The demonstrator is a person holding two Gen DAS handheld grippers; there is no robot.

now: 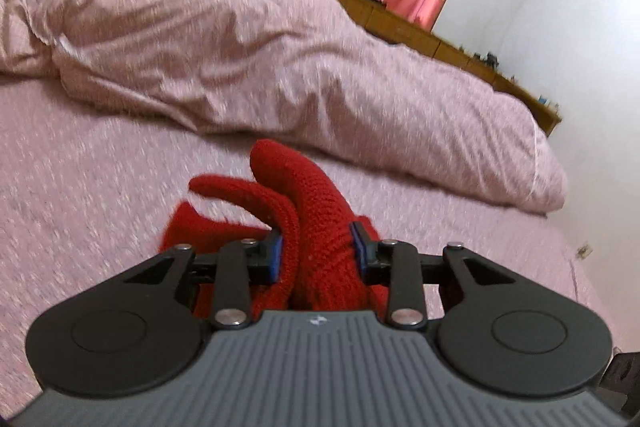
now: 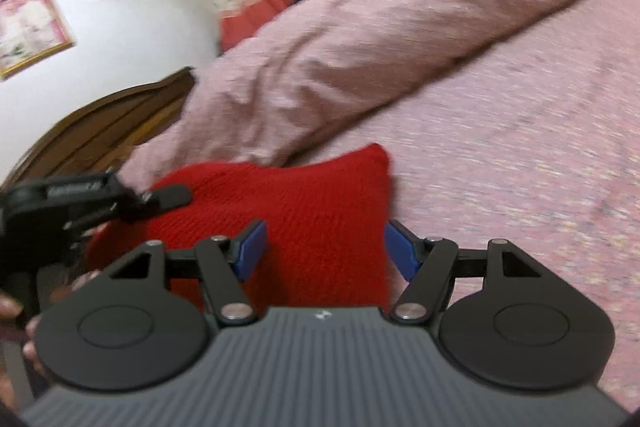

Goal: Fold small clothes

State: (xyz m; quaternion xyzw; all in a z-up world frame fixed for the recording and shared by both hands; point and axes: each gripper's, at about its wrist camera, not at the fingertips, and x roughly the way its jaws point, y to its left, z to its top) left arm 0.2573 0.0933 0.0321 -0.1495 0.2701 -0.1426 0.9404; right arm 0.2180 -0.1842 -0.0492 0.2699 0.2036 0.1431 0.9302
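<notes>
Folding has only begun: my left tool (image 1: 318, 251) pinches the red knitted garment (image 1: 316, 203) on the bed (image 1: 100, 167), my right tool (image 2: 324, 247) stands open around it.

The knit (image 1: 320, 219) lies on the bed (image 1: 80, 195), bunched between the left gripper's (image 1: 318, 251) pads and rising toward twelve o'clock. Behind it the duvet (image 1: 240, 39) is heaped across the bed. In the right wrist view, the knit sits between the right gripper's (image 2: 324, 251) fingers, left gripper at nine o'clock.
</notes>
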